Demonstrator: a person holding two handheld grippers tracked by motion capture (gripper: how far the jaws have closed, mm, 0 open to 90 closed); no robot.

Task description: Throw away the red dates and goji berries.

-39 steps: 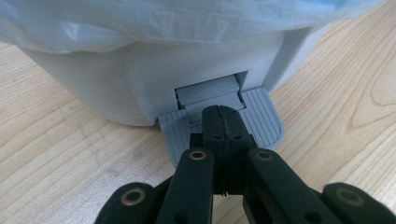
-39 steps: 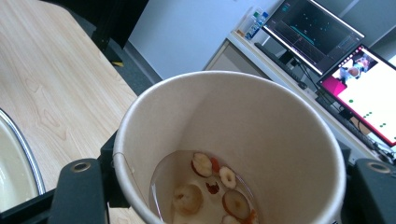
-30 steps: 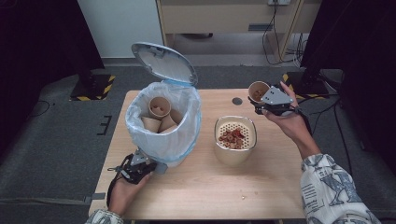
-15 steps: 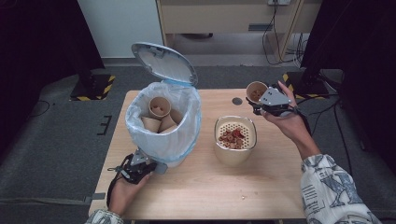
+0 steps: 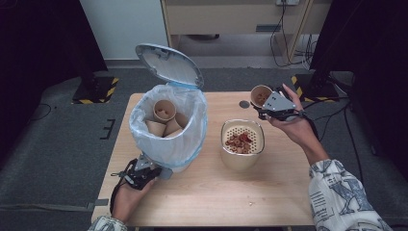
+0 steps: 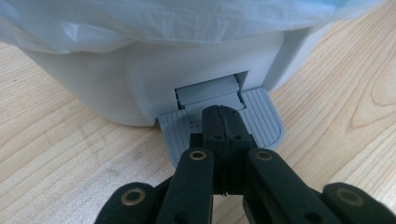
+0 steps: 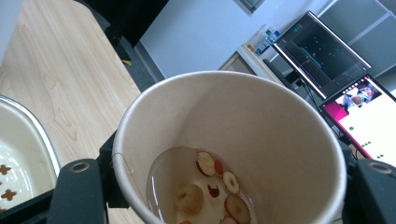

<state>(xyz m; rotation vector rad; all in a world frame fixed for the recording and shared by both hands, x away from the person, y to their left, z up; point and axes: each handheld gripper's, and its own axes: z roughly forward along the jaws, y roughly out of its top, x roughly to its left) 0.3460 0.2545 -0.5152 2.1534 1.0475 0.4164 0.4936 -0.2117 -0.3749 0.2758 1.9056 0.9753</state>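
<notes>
Here, left to right:
Left gripper [image 6: 223, 122]: jaws pressed together, tips resting on the grey ribbed plastic pedal [image 6: 261, 116] of the white lidded bin [image 5: 168, 130].
Perforated cream strainer bowl [image 5: 242, 142]: mid-table, holding reddish pieces.
Right gripper [image 5: 266, 107]: pinching a tan paper cup [image 5: 260, 95], lifted above the wooden table [image 5: 211, 192], liquid and fruit slices inside.

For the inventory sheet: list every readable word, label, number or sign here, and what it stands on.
None can be read.
Two monitors: text on the screens too small and blurred.
Small box on the cabinet: label blurred.
Paper cup, pedal bin, strainer bowl: no print shows.
</notes>
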